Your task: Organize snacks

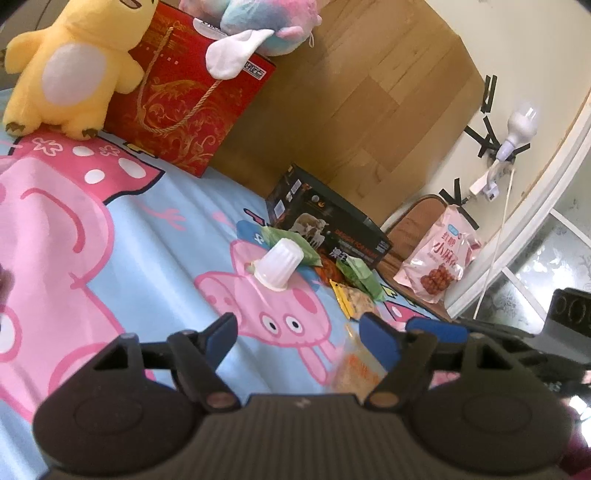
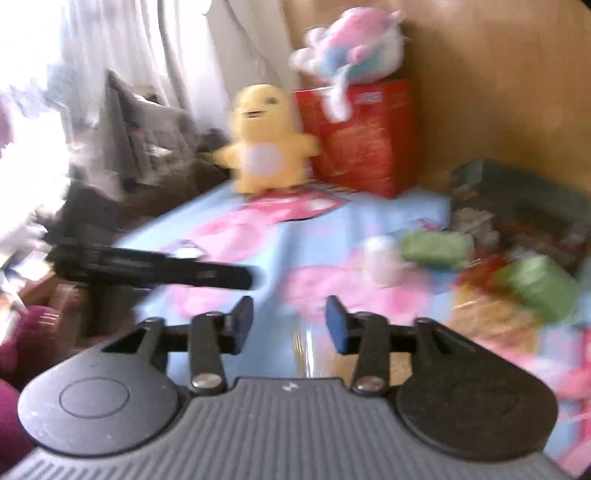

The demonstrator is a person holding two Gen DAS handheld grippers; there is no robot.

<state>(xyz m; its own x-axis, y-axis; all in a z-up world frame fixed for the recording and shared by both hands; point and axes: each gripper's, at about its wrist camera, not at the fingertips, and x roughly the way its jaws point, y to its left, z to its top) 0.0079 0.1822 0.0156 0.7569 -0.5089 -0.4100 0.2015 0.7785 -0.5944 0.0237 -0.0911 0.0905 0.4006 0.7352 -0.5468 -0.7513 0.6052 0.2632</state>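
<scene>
Left tongs (image 1: 297, 334) stood spread above the cartoon-pig sheet (image 1: 147, 236), nothing between the blue pads. A clear packet with orange contents (image 1: 352, 369) lay blurred just beside the right-hand pad; contact could not be told.

Snacks lay in a loose cluster on the sheet ahead of the left tongs. A white ribbed jelly cup (image 1: 277, 266) sat tipped on the pig print. Just behind it lay a green packet (image 1: 295, 243), a second green packet (image 1: 360, 275) to its right, and a yellow-edged packet (image 1: 352, 299) near that. A dark printed box (image 1: 332, 221) stood behind the cluster against the wooden headboard (image 1: 351, 92). A pink bag of red snacks (image 1: 439, 254) leaned on a brown chair (image 1: 413, 218) beyond the sheet's edge.

A yellow plush toy (image 1: 70, 66) sat at the far end of the sheet, beside a red gift bag (image 1: 184, 107) with a pastel plush (image 1: 266, 22) on top.

Right wrist view was heavily blurred. Right tongs (image 2: 289, 323) stood spread, nothing gripped. The snack cluster showed to their right.
</scene>
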